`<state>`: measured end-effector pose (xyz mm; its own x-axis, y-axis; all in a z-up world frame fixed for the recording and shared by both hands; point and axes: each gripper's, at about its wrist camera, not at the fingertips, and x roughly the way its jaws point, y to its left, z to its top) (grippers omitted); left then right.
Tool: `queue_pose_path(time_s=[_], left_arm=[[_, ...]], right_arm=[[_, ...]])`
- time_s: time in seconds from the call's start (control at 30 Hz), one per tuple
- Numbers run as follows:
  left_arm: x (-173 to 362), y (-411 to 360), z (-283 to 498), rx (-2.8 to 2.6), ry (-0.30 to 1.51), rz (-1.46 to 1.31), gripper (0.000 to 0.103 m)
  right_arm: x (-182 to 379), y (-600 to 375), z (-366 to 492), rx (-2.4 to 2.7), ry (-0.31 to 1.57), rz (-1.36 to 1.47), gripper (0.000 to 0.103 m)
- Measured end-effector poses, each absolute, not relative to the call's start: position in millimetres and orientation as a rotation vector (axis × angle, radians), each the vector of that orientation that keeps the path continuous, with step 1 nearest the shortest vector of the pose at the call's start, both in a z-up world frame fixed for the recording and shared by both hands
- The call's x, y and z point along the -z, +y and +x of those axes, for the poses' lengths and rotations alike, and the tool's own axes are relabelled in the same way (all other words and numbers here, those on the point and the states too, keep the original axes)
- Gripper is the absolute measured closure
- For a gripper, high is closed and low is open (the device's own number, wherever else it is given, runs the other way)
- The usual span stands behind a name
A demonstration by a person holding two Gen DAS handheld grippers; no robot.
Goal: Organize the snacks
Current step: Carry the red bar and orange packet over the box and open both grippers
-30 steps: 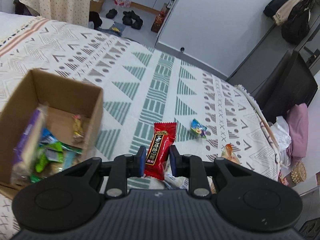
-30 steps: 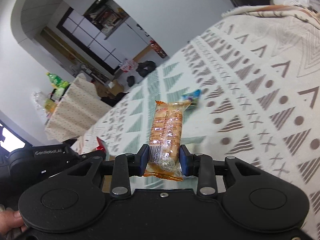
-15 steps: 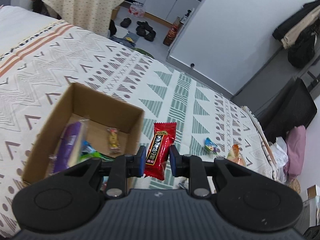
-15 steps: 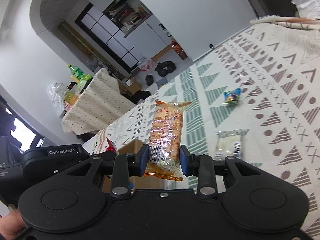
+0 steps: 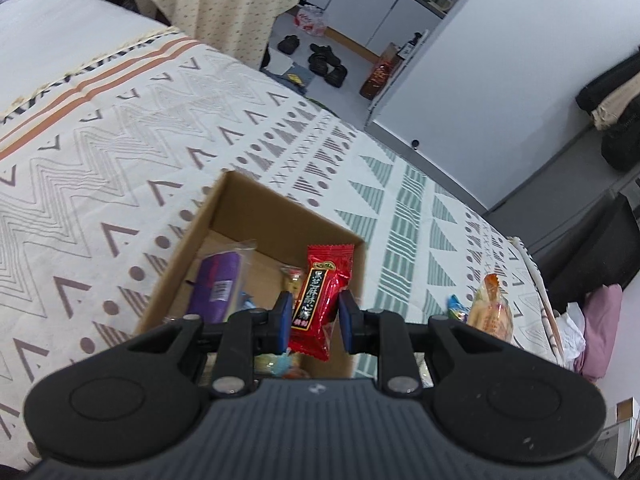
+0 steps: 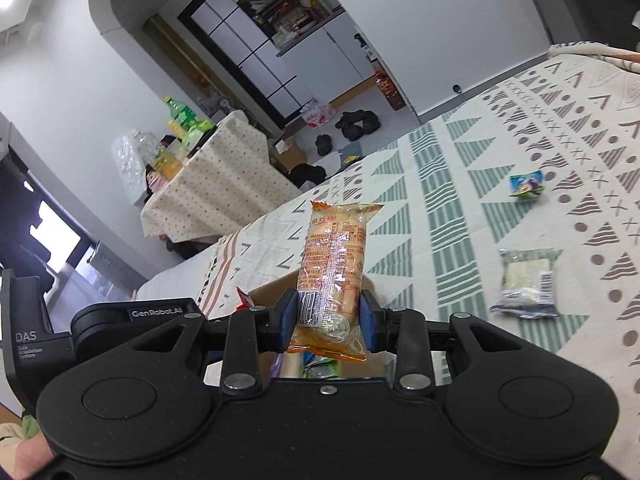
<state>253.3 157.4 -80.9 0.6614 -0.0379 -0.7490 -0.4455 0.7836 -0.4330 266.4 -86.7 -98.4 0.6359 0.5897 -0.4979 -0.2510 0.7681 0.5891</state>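
Now, over the open brown cardboard box (image 5: pixel 256 216) on the patterned bedspread (image 5: pixel 120 128), the left hand-held gripper (image 5: pixel 314 318) clamps a red foil snack packet (image 5: pixel 320 296); a purple packet (image 5: pixel 218 284) lies inside. Rightward, the right hand-held gripper (image 6: pixel 328 318) pinches an upright orange clear-wrapped snack (image 6: pixel 334 268). Beyond, a pale clear-wrapped packet (image 6: pixel 526 280) and a small blue-green packet (image 6: pixel 526 186) lie on the bedspread.

In the left wrist view the box (image 5: pixel 224 216) sits at frame centre on the bedspread (image 5: pixel 120 152), with a wrapped bar (image 5: pixel 220 284) inside at its left. In the right wrist view a flat packet (image 6: pixel 526 282) lies on the bedspread at right, a small packet (image 6: pixel 526 187) above it, and the covered table (image 6: pixel 216 184) stands at centre left beyond the bed.
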Motion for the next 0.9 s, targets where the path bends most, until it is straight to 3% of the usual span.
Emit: queue_pose_path(time_s=[0.4,0.67,0.73,0.83,0.9], left_arm=[[94,189,253,-0.296,0.847,-0.677,0.076],[93,203,246,-0.325,0.849,-0.695,0.057],[92,204,246,-0.335,0.853,-0.692,0.048],[90,205,244,-0.36,0.852,-0.692,0.038],[88,202,243,-0.37,0.855,-0.681,0.031]], right_arm=[[102,-39,268,-0.542,0.773,0.443,0.07],[102,-14,269,-0.586,0.782,0.409,0.07],[100,-11,267,-0.597,0.78,0.391,0.067],[99,-15,265,-0.562,0.776,0.382,0.048],[99,-24,264,-0.557,0.779,0.402,0.046]])
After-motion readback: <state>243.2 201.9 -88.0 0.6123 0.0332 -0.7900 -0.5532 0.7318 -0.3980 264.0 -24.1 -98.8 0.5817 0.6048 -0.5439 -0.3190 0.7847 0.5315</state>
